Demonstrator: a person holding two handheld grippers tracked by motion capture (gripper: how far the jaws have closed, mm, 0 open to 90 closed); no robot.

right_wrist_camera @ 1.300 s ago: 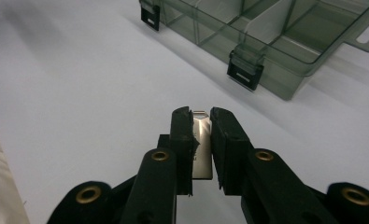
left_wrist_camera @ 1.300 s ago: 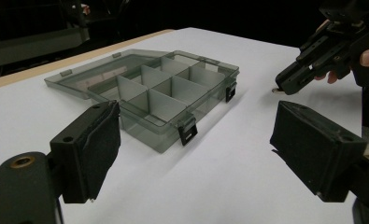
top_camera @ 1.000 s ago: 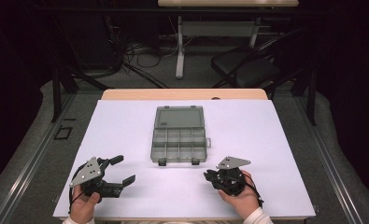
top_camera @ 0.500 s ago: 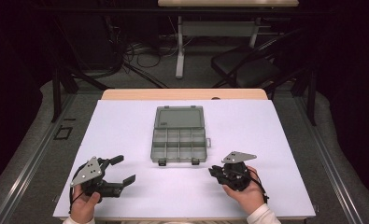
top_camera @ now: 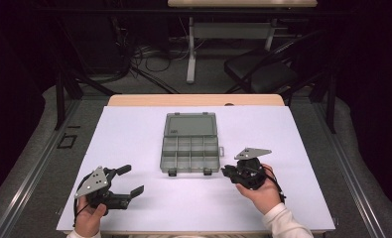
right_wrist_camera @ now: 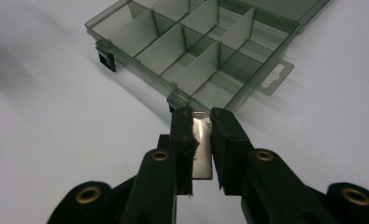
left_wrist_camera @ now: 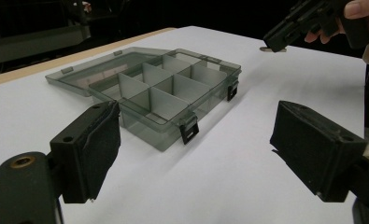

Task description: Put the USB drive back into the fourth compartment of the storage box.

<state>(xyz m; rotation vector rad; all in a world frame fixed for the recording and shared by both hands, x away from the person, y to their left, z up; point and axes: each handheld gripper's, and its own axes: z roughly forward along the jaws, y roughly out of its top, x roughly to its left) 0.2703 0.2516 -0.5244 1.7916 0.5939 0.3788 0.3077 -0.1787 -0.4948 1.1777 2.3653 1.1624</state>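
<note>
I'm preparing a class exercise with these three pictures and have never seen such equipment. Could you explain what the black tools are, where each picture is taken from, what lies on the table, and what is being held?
A person sits at a white table with a two-jaw tool in each hand. The high view looks down from above; the other two come from cameras riding on the tools.

The left hand-held gripper has its jaws wide apart, holding nothing. The right hand-held gripper is shut on a small flat metal piece, close to the box's near corner.

On the table lies a grey see-through compartment box, its lid folded open. Its compartments look empty.
</note>
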